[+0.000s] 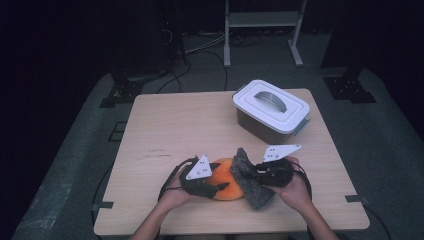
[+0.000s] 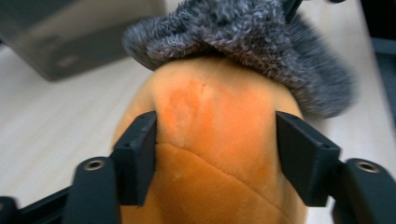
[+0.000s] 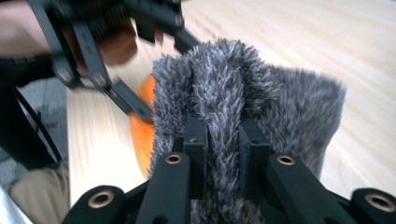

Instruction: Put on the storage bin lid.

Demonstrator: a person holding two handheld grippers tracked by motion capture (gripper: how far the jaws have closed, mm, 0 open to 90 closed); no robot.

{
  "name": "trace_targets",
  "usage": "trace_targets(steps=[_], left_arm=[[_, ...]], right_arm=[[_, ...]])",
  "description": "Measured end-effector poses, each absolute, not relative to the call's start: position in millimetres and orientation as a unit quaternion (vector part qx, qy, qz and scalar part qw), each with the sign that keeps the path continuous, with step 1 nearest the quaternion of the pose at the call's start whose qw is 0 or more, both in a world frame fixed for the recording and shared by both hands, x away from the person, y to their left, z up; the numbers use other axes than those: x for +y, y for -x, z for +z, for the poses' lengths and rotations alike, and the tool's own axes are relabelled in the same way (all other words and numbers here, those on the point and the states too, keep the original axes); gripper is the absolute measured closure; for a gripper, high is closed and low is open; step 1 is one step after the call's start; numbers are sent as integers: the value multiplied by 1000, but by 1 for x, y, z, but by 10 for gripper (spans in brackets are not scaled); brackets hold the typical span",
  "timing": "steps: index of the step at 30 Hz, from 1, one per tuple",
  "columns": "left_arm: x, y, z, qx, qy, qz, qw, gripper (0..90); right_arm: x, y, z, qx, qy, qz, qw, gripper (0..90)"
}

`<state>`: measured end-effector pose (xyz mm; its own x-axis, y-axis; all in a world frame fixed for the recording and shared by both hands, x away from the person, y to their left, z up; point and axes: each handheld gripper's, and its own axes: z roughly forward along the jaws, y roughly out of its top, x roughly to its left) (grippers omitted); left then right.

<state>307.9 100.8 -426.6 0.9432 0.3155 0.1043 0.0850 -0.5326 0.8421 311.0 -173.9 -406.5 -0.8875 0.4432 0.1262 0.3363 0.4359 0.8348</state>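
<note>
A round orange plush toy (image 1: 227,182) lies near the table's front edge, with a grey fuzzy cloth (image 1: 256,192) draped against its right side. My left gripper (image 1: 219,188) comes in from the left. In the left gripper view its two black pads (image 2: 137,158) press on both sides of the plush toy (image 2: 219,121), and the grey cloth (image 2: 233,32) covers the toy's far end. My right gripper (image 1: 251,173) is shut on a pinched fold of the grey cloth (image 3: 224,84), with the orange toy (image 3: 140,133) just behind it.
A grey box with a white handled lid (image 1: 270,107) stands at the table's back right. Bare wooden tabletop (image 1: 175,125) stretches across the left and middle. Cables and a metal stand lie on the floor beyond the table.
</note>
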Motion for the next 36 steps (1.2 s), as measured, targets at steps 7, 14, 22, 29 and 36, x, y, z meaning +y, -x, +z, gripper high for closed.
trace_targets(steps=[7, 14, 22, 29, 36], left_arm=[[108, -306, -430, 93, -871, 106, 471, 330], [103, -304, -433, 96, -875, 111, 461, 288], [101, -304, -433, 104, -877, 114, 456, 288], [103, -305, -432, 99, -879, 114, 453, 309], [110, -307, -434, 105, -878, 96, 457, 349]], right_arm=[[-169, -304, -401, 844, -227, 482, 68, 752], [-155, -302, -412, 850, -232, 468, 65, 739], [-151, -305, -415, 844, -256, 469, 53, 692], [-150, -303, -415, 847, -252, 464, 60, 693], [-165, -302, -414, 852, -249, 458, 54, 746]])
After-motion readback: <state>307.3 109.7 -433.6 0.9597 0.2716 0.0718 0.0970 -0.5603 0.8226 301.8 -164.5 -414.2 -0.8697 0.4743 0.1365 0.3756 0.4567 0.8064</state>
